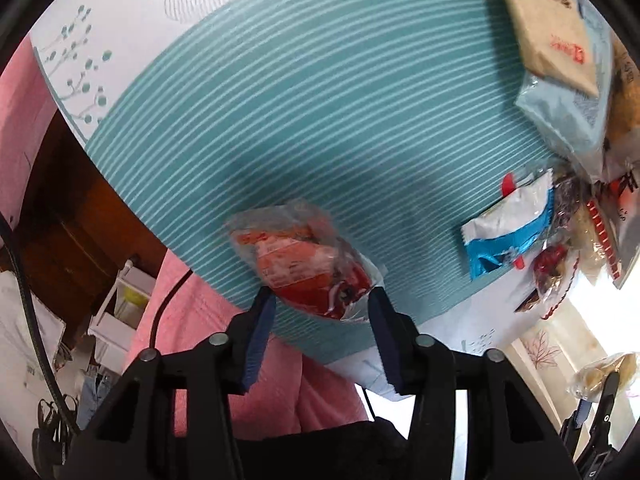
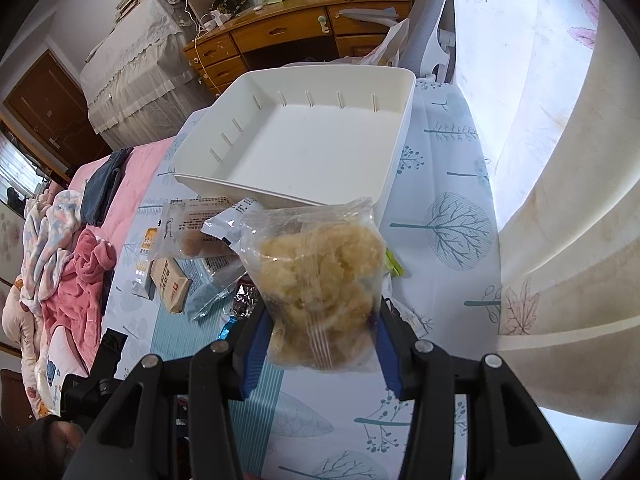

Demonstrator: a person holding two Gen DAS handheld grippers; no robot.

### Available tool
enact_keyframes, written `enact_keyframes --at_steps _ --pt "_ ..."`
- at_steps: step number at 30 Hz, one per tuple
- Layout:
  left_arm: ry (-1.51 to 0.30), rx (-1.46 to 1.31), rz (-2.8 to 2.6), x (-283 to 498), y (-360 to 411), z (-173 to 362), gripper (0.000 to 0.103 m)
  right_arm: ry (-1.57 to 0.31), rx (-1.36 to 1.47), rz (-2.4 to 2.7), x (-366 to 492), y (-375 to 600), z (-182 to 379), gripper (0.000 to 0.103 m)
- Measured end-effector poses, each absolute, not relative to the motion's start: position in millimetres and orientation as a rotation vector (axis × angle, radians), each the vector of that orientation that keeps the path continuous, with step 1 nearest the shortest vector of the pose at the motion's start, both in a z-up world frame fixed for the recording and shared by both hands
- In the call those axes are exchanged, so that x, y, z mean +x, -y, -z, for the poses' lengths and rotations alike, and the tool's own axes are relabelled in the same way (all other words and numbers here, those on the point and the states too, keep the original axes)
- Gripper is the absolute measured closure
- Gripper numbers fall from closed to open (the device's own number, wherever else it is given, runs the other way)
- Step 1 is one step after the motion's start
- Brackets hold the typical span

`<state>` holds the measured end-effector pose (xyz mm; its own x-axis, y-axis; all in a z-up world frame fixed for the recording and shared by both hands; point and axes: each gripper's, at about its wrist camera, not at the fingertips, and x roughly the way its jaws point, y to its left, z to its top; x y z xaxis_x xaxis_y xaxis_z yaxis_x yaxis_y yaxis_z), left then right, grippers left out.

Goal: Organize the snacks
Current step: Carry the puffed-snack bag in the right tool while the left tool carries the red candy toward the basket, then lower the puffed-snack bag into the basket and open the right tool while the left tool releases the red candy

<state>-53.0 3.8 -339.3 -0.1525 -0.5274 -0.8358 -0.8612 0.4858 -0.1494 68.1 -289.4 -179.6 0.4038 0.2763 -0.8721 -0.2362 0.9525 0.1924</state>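
So far nothing has reached the white tray (image 2: 304, 148): its floor is bare, and every snack is either in your tongs or lying loose on the bench (image 2: 440, 184).

Your right tongs (image 2: 320, 332) are pinching a clear bag of pale yellow crumbly snack (image 2: 316, 272) between the blue pads, lifted off the cloth and held just short of the tray's near rim. By my reading that bag is the first one on its way in; you still have to carry it over the rim and let it go.

Your left tongs (image 1: 322, 312) stand spread, one pad on each side of the near end of a red-orange packet (image 1: 304, 264) that lies on the teal striped mat (image 1: 320, 100). I cannot tell whether the pads touch the wrapper yet, but they are not pressed together on it, so that pickup looks only begun.

Left to sort is the heap at the mat's edge: a blue-and-white sachet (image 1: 508, 232), a beige box (image 1: 548, 28) resting on a pale blue bag (image 1: 568, 116), and several small clear-wrapped pieces beside them, too jumbled to count. In the right wrist view the same heap sits between your tongs and the tray, touching its near wall.
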Motion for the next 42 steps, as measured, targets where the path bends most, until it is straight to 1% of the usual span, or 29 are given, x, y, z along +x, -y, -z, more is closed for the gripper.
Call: enact_keyframes --at_steps 6,9,13,21,22,23,24,25,26,27,33,36,40,42 --pt "-1.807 -1.119 -0.442 -44 -5 324 0.062 -1.108 0.056 -0.343 71 287 180 0.055" --pt "-1.817 -1.072 -0.426 -28 2 305 0.062 -1.101 0.067 -0.355 73 286 178 0.055" --pt "-1.804 -0.97 -0.358 -2 15 269 0.062 -1.074 0.099 -0.37 79 285 171 0.055" --pt "-1.73 -0.627 -0.238 75 39 185 0.062 -0.995 0.155 -0.392 96 288 159 0.055" --pt "-1.717 -0.598 -0.228 85 41 178 0.064 -0.982 0.16 -0.394 99 288 158 0.055" --pt "-1.696 -0.564 -0.215 96 45 170 0.074 -0.963 0.165 -0.393 103 289 158 0.055" --pt "-1.674 -0.53 -0.202 107 50 162 0.079 -0.954 0.167 -0.391 105 289 158 0.055" --pt "-1.656 -0.503 -0.19 116 53 156 0.08 -0.94 0.171 -0.39 108 290 158 0.055" --pt "-1.629 -0.472 -0.176 128 56 149 0.087 -0.92 0.181 -0.395 112 291 158 0.055" --pt "-1.606 -0.456 -0.164 139 59 143 0.091 -0.904 0.187 -0.397 115 291 158 0.055" --pt "-1.477 -0.368 -0.123 193 68 121 0.092 -0.853 0.198 -0.393 144 289 167 0.055" --pt "-1.403 -0.29 -0.103 214 82 118 0.092 -0.832 0.18 -0.398 155 285 172 0.054" --pt "-1.336 -0.222 -0.091 229 92 121 0.092 -0.853 0.18 -0.41 169 281 185 0.053" --pt "-1.302 -0.17 -0.1 233 97 123 0.092 -0.882 0.183 -0.406 175 280 191 0.041"
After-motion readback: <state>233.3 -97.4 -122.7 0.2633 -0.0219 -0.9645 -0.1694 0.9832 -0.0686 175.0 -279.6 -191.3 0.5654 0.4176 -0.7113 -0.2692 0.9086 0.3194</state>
